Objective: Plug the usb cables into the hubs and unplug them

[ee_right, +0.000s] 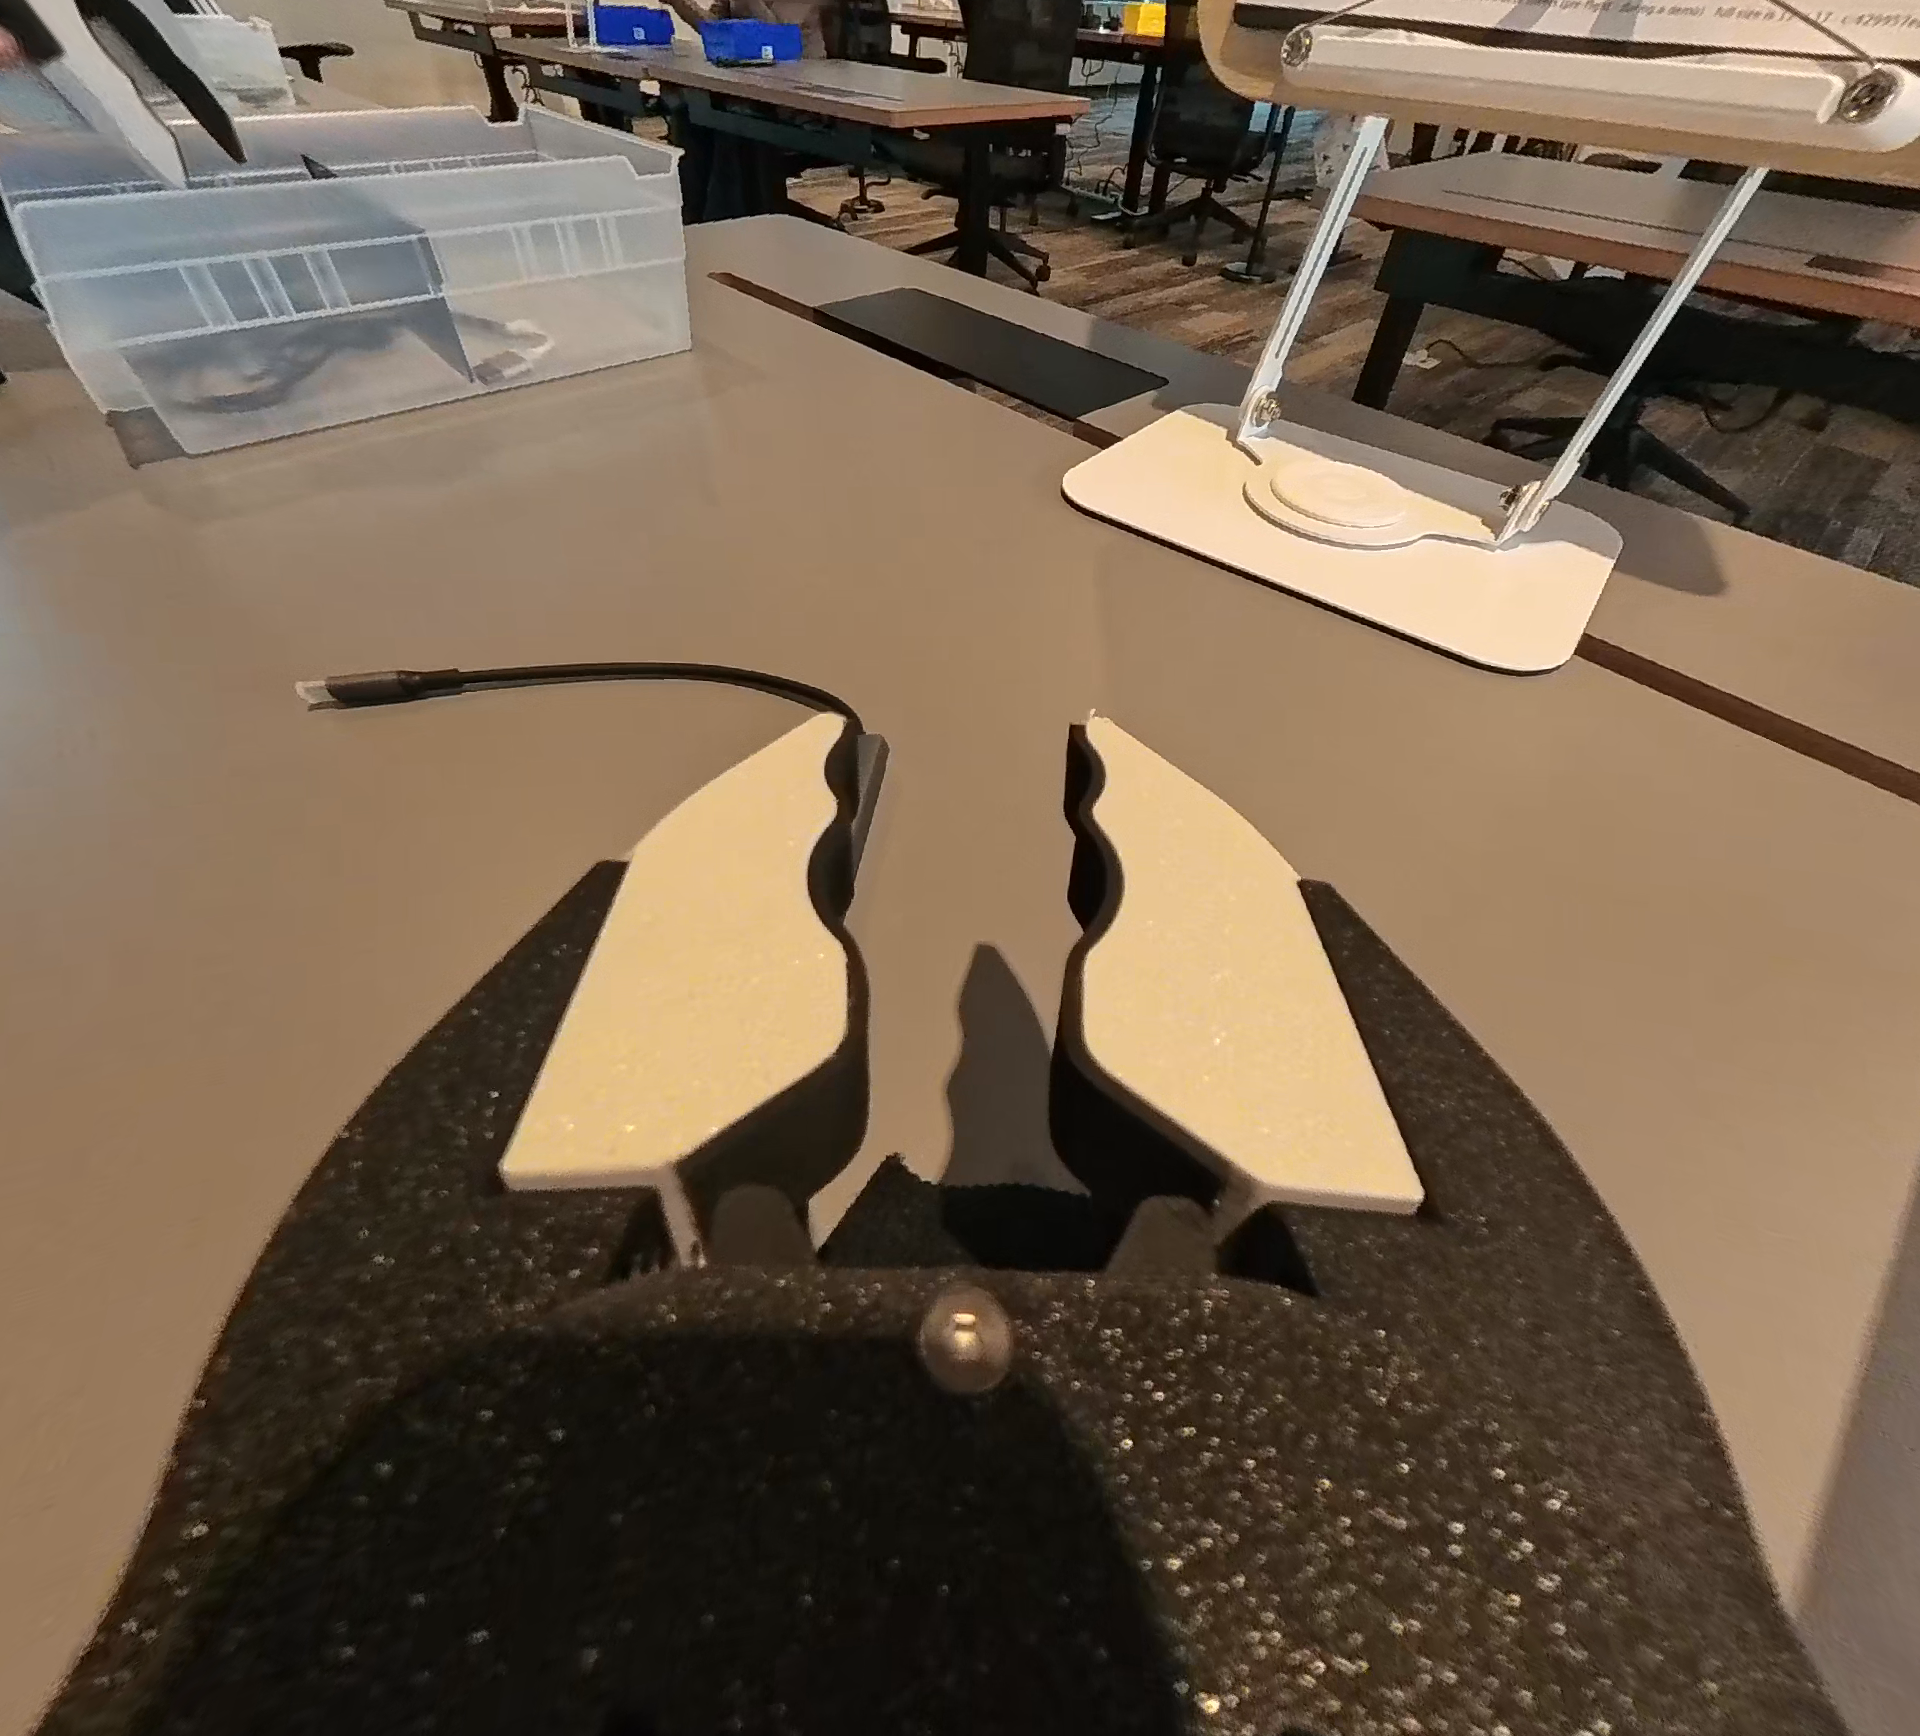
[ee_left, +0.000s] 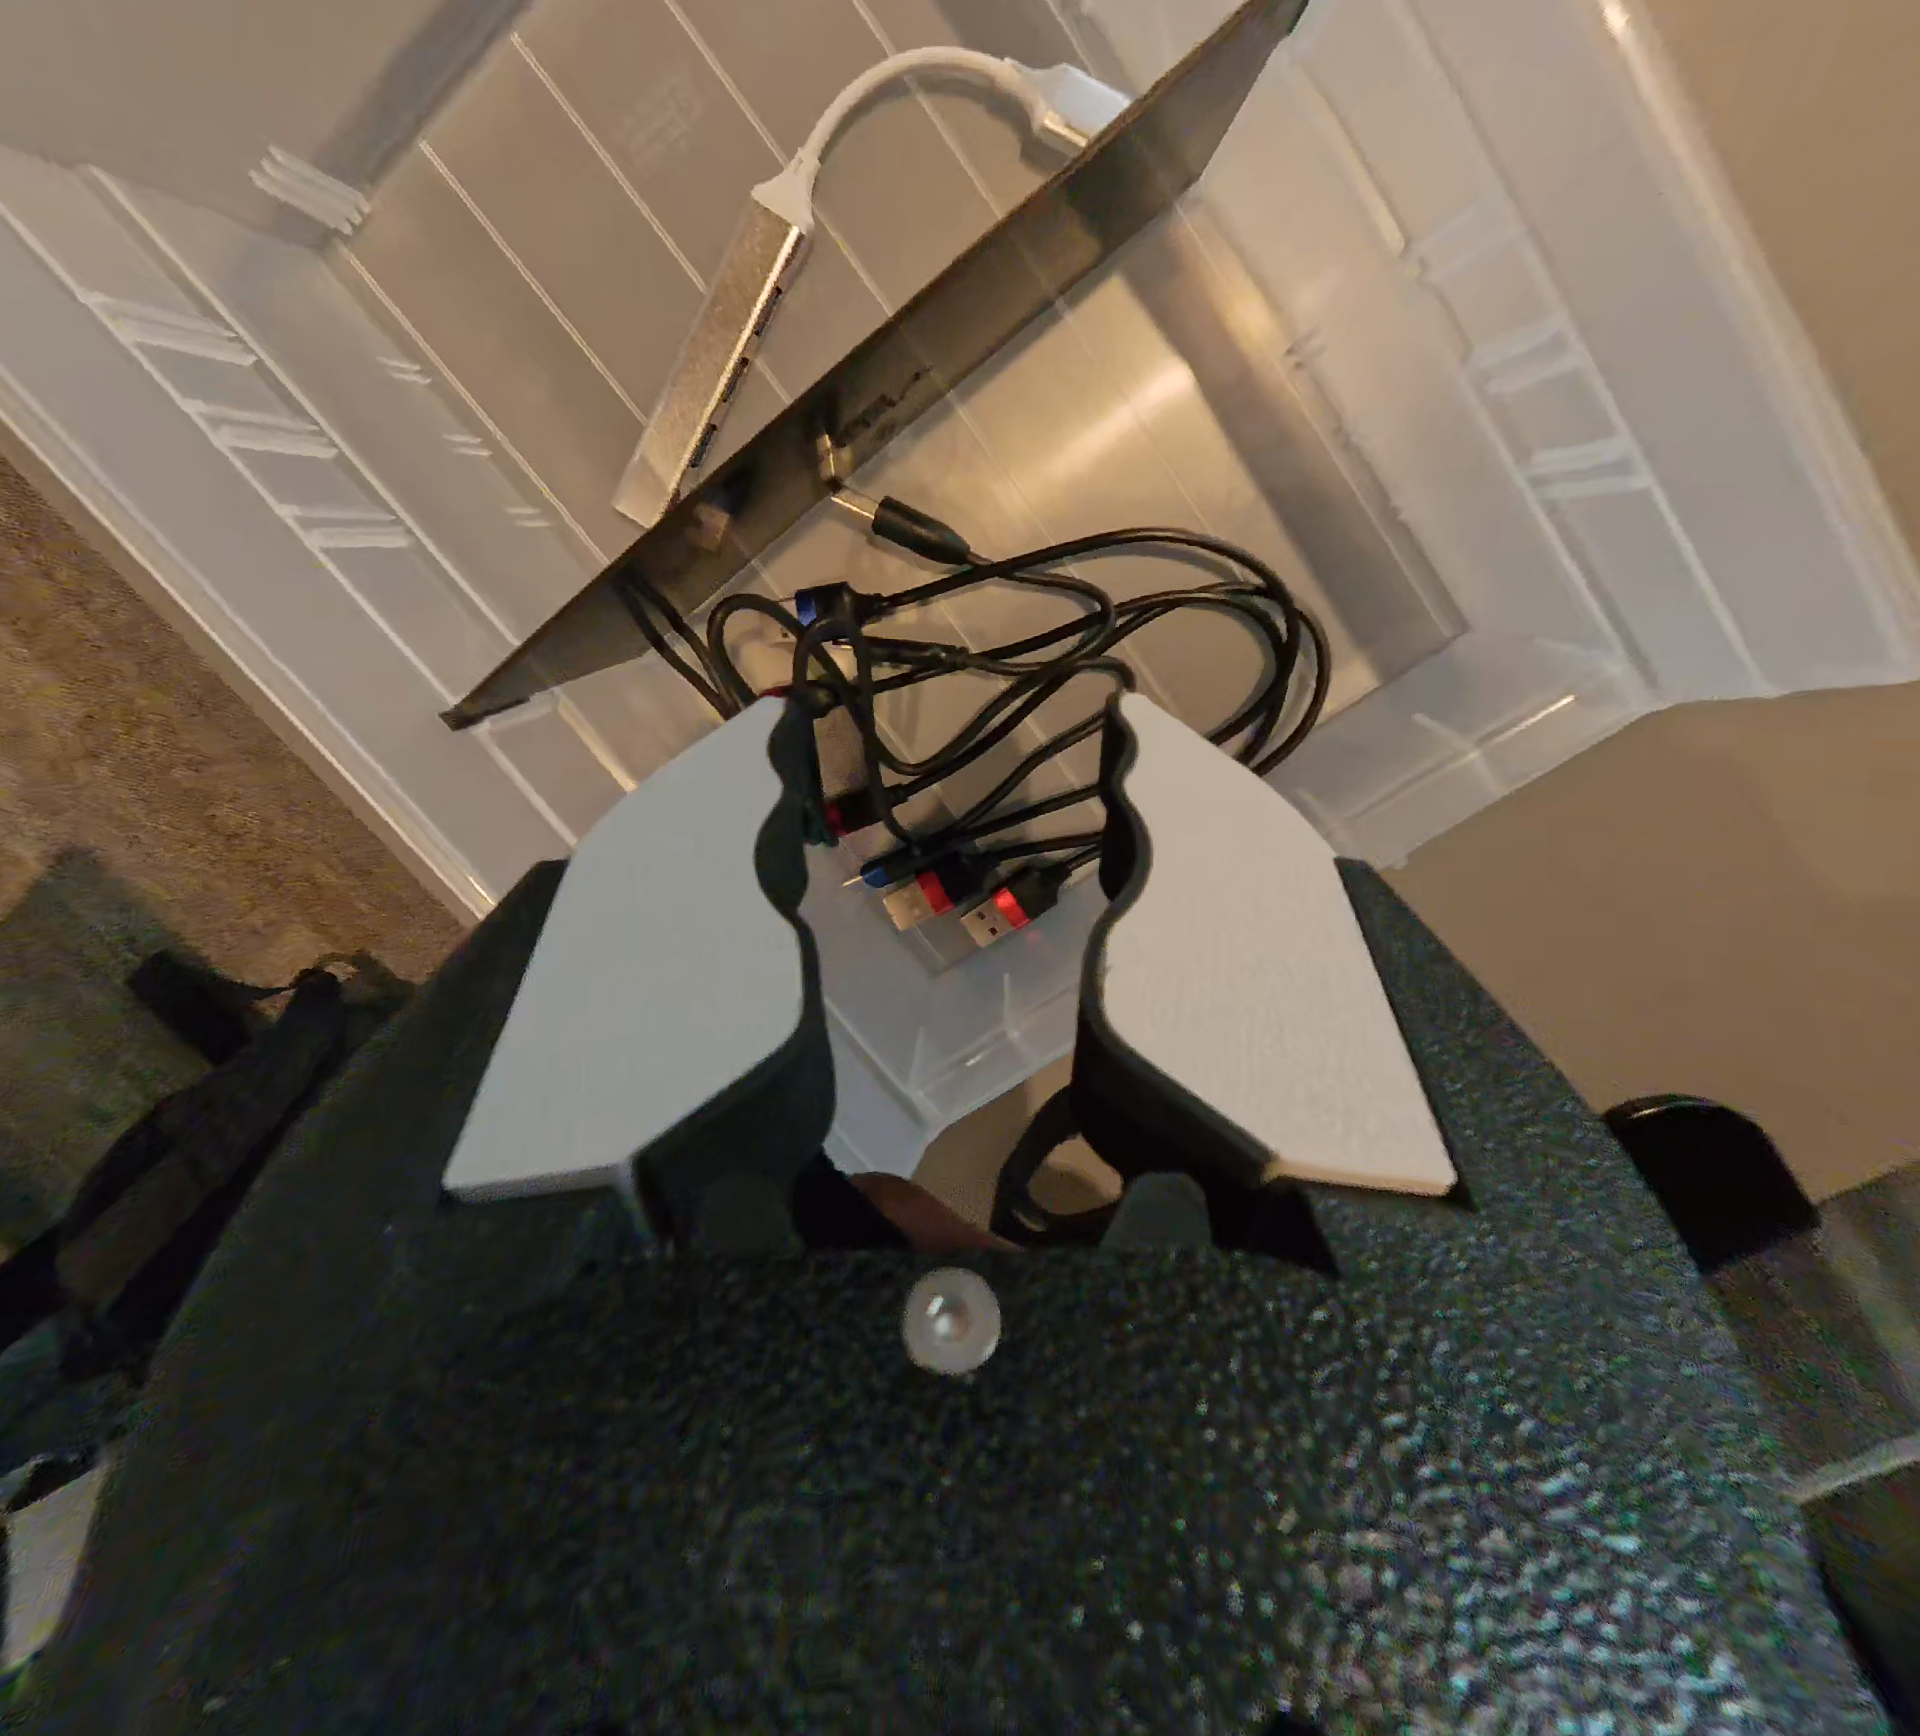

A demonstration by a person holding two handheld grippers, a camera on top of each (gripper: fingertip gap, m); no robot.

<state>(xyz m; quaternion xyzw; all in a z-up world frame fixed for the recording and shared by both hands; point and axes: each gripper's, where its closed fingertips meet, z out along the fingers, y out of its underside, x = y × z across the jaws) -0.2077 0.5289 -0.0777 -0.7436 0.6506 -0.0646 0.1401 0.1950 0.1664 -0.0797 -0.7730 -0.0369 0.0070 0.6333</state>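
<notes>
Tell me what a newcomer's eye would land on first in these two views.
In the left wrist view, the tangle of black USB cables with red-banded plugs lies in the clear plastic bin, right beyond the open left gripper; a silver hub with a white lead lies past a dark divider panel. In the right wrist view, the open right gripper hovers over the grey table, beside a dark hub on a short black cable.

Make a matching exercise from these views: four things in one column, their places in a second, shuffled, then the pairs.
1. silver hub
2. black cable bundle
3. dark hub
4. white stand

A. on the table, by the right gripper, jaws open
B. bin compartment behind the divider
C. table's far right
D. bin compartment below the left gripper

1-B, 2-D, 3-A, 4-C
</notes>
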